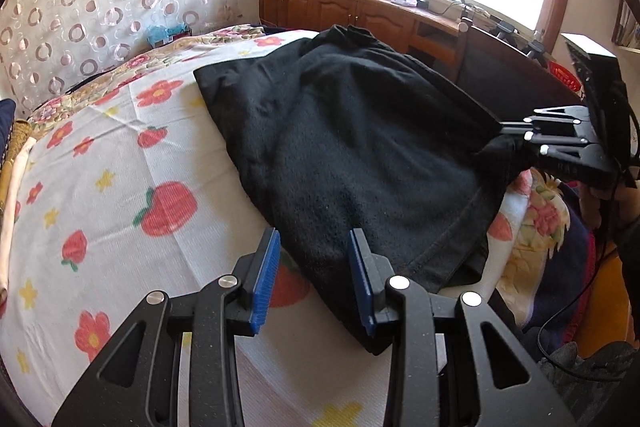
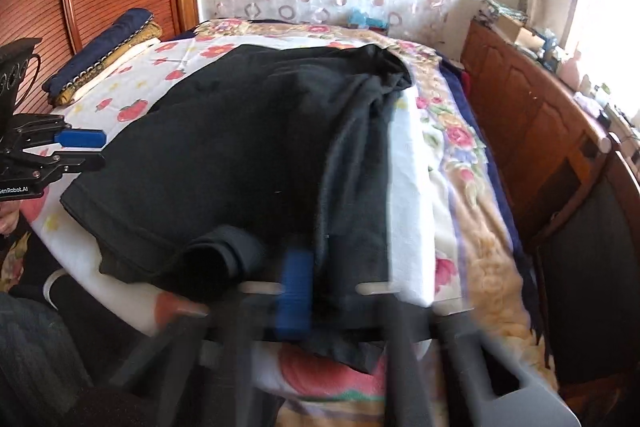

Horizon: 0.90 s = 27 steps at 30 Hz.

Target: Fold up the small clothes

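While the black garment point(image 1: 360, 147) lies spread across the strawberry-print sheet point(image 1: 120, 187) on the bed, no finished fold shows yet; the job reads as early.

- Garment: dark, fleecy, mostly flat through its middle. Far end bunched and rumpled toward the wooden cabinets point(image 1: 340, 11). Near hem runs along the bed's edge; in the right wrist view one rolled cuff or leg end point(image 2: 224, 259) sits at that hem. Kind of garment not certain.
- Left tool point(image 1: 314, 279): blue pads partly apart, a moderate gap. Near left corner of the garment sits between and under them, but the pads do not appear to press on it. Hovering at the corner, not gripping, as far as I can tell.
- Right tool point(image 1: 504, 139): jaws closed together at the garment's near right edge. Cloth gathers up into the tips in the left wrist view, so I judge it pinched. Own view heavily blurred; one blue pad point(image 2: 296, 291) visible against dark fabric.
- Stack of folded items point(image 2: 104, 55) (navy, yellow, cream) rests at the far left of the bed by the headboard; possibly finished pieces, cannot confirm.

Done: garment laid out, one edge taken.
Left: secure the left corner, smooth the bunched far end, make every fold, then set the piece aside.

Risk, as judgement: lifting with one side only would drag the cloth askew.
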Each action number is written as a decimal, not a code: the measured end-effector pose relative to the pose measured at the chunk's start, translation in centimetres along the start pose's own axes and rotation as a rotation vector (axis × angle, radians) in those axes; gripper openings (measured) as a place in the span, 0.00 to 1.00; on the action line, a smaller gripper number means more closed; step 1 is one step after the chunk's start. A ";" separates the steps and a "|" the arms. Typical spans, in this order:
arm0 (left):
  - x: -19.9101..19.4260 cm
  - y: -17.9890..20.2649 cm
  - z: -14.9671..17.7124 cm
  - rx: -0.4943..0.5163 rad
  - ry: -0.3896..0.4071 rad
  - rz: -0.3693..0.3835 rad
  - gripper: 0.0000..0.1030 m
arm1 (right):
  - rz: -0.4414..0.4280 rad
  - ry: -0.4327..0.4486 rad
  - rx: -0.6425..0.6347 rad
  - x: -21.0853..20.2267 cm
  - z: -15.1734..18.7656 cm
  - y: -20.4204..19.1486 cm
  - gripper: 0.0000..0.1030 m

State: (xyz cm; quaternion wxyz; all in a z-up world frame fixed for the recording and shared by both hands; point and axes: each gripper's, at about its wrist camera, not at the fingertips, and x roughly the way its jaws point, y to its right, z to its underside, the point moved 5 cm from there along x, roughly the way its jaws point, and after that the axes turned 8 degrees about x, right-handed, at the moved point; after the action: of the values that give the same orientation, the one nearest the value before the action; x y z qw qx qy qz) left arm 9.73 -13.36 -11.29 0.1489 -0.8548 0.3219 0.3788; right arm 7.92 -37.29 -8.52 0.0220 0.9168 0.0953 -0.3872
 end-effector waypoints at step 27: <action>-0.2 1.5 2.5 -0.033 -0.024 0.096 0.35 | -0.038 -0.031 0.132 1.1 1.1 2.2 0.46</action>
State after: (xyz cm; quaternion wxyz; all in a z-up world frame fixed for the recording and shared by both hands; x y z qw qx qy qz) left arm 7.30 -13.16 -12.85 0.1203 -0.8361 0.3545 0.4011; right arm 8.29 -39.41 -10.14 -0.0443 0.9081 0.0866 -0.4073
